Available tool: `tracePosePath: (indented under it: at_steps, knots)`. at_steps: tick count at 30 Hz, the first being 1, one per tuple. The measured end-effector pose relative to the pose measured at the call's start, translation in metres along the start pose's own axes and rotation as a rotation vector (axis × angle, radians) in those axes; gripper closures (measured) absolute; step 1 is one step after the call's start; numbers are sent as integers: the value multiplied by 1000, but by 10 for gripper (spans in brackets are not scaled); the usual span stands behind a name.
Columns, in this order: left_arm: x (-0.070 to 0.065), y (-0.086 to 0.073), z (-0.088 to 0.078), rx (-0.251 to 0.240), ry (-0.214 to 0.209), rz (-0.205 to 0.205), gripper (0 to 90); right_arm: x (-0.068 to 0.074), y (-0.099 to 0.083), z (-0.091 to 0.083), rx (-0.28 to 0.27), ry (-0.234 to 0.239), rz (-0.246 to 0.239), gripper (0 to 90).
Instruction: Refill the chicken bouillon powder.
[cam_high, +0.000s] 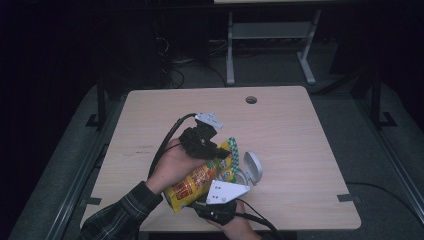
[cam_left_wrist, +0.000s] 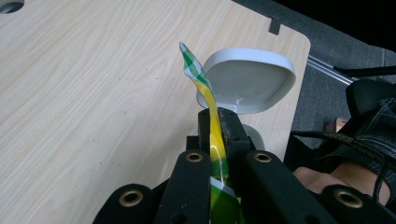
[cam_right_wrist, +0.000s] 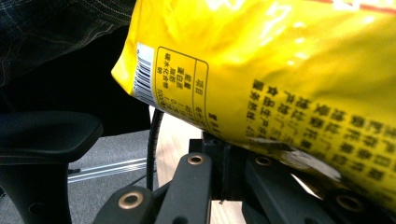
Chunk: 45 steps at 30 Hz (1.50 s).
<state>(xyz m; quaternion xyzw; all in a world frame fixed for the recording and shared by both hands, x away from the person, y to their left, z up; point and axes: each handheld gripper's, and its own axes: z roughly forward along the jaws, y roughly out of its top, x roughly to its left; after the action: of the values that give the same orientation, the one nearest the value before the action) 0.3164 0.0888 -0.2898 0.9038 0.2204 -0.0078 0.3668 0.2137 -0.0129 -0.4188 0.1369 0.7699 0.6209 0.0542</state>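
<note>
Right claw (cam_high: 216, 199): nearest you, at the tabletop's front edge; its jaws are closed on the lower end of the glossy yellow snack bag (cam_high: 197, 182).
Bag: it hangs clear of the pale wood-grain tabletop (cam_high: 300, 145), stretched between your two claws and slanting up and away from you.
Left claw (cam_left_wrist: 218, 128): farther in, your jaws are pinched tight on the bag's green-and-white checked top seal (cam_left_wrist: 190, 63).
White container (cam_left_wrist: 247, 81): a rounded plastic tub with its lid hinged open, just behind the bag on the tabletop.
Risk, tearing: pull the claws apart too hard and the thin seal may rip unevenly, spilling the contents.
Risk, slip: the glossy film could slide out of the right claw.
Risk, knock: a swinging bag may tip the tub.
</note>
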Motion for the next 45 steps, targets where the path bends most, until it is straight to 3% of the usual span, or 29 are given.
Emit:
tracePosePath:
  at_steps: [25, 45]
  knots:
    - [-2, 3, 2, 24, 10, 8, 898, -1, 0, -1, -14, 3, 8, 900]
    - [0, 1, 2, 15, 7, 5, 898, 0, -1, 0, -7, 4, 8, 900]
